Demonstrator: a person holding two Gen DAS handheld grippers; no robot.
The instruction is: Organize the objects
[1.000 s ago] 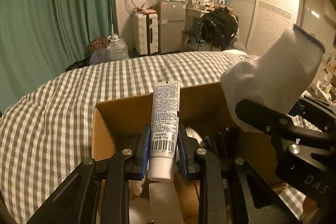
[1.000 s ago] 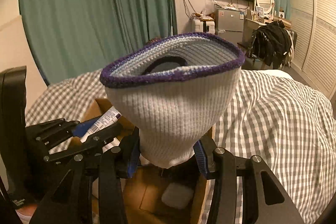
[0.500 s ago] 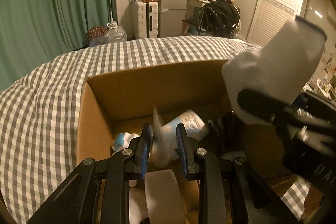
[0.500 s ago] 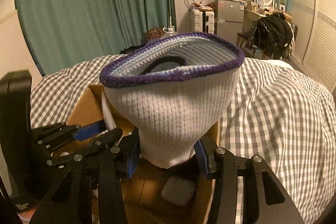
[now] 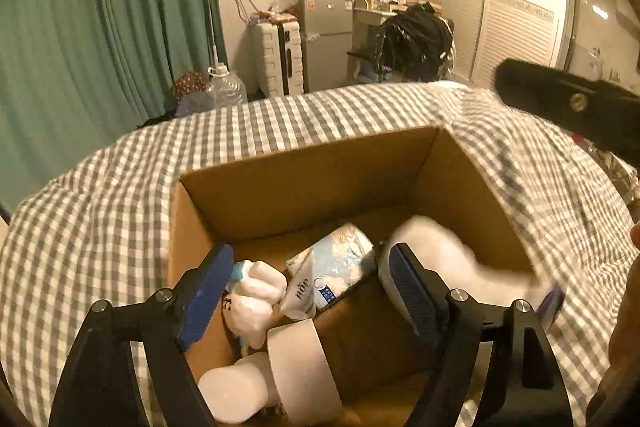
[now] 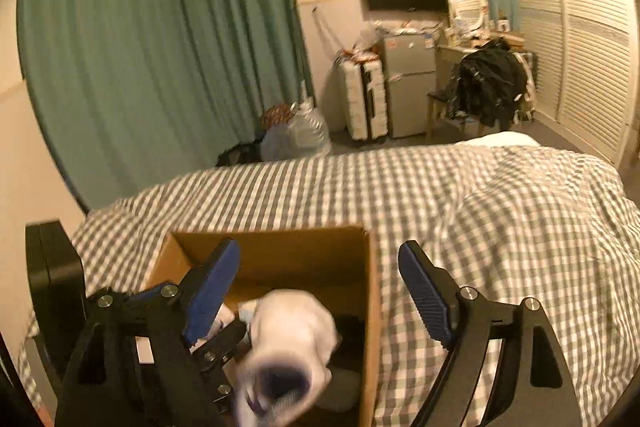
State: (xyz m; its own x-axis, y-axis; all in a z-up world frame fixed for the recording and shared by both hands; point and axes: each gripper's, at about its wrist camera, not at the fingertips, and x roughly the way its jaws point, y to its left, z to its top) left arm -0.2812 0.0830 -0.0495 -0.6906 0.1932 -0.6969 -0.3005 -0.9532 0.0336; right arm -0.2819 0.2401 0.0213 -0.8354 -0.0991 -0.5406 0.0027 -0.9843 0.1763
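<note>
An open cardboard box (image 5: 304, 171) sits on the grey checked bedspread (image 5: 100, 219); it also shows in the right wrist view (image 6: 372, 291). My left gripper (image 5: 310, 291) is open and empty above the box. My right gripper (image 6: 318, 295) is open over the box's right side; one of its fingers (image 5: 560, 103) shows in the left wrist view. A white sock with a purple cuff (image 6: 288, 347) is blurred, loose inside the box, seen also in the left wrist view (image 5: 452, 267). The box holds a tissue pack (image 5: 332, 275), a white figurine (image 5: 256, 299) and a white roll (image 5: 300, 367).
Green curtains (image 6: 160, 67), a white suitcase (image 6: 364, 99), a small fridge (image 6: 408, 83) and a chair with dark clothes (image 6: 492, 83) stand beyond the bed. White louvred wardrobe doors (image 6: 580, 39) are at the right. A water jug (image 5: 224, 91) stands on the floor.
My left gripper opened and the tube it held is gone from its jaws. My right gripper opened and the sock left it, now in the box.
</note>
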